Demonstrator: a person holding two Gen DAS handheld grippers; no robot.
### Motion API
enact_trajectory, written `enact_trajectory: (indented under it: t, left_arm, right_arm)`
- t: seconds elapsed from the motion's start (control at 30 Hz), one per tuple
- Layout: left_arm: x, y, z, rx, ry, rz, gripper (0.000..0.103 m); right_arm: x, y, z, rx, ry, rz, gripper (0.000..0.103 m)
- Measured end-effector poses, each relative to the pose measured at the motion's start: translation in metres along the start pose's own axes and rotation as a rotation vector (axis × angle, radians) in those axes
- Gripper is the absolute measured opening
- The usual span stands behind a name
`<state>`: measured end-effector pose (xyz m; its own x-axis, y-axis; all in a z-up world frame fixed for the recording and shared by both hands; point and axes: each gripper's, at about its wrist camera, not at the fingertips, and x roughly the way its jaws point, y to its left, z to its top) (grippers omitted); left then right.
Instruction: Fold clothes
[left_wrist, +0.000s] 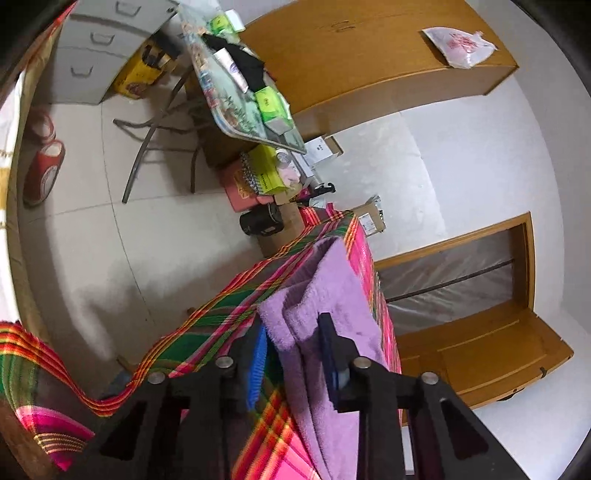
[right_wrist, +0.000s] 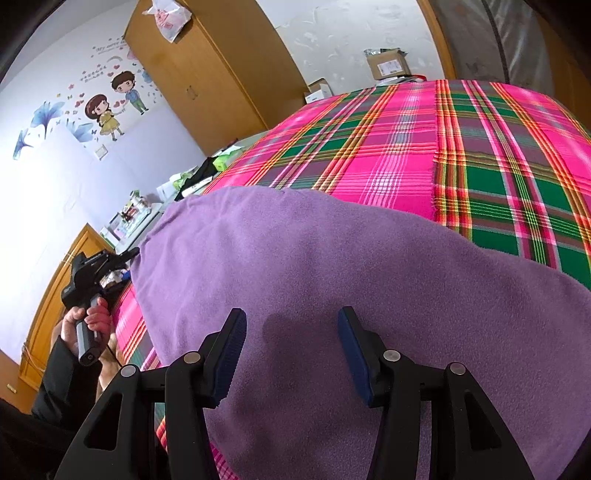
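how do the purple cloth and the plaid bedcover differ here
The purple cloth is plain, one colour and fuzzy; the plaid bedcover is checked in pink and green and looks flat-woven. The cloth covers only the near part of the bed and has layered edges at its corner; the bedcover spreads across the whole bed. The cloth lies on top, the bedcover underneath. Both are soft fabric.

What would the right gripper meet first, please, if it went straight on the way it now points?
Most likely the purple cloth: the right gripper has open jaws just above it, angled down at its surface on the plaid bedspread. How far above is unclear.
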<state>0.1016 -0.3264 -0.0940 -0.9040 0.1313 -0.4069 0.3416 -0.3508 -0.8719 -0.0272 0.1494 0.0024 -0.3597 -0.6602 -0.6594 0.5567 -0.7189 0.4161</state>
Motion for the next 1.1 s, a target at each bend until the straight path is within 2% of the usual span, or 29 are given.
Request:
enact_trajectory:
  t: [0.33, 0.7, 0.93, 1.1]
  left_arm:
    - [-0.017, -0.057, 0.001, 0.158, -0.037, -0.031, 0.022]
    - [-0.014, -0.151, -0.027, 0.37, 0.004, -0.157, 0.02]
    - [-0.002, -0.213, -0.073, 0.578, 0.105, -0.258, 0.02]
    - [0.016, -0.241, -0.118, 0.716, 0.239, -0.319, 0.02]
  right_arm:
    - [0.0, 0.0, 0.001, 0.01, -0.002, -0.002, 0.053]
    - [-0.008, -0.005, -0.002, 0.027, -0.021, -0.004, 0.054]
    - [-0.017, -0.013, -0.006, 0.053, -0.039, -0.01, 0.054]
    - [-0.024, -0.018, -0.008, 0.063, -0.053, -0.013, 0.054]
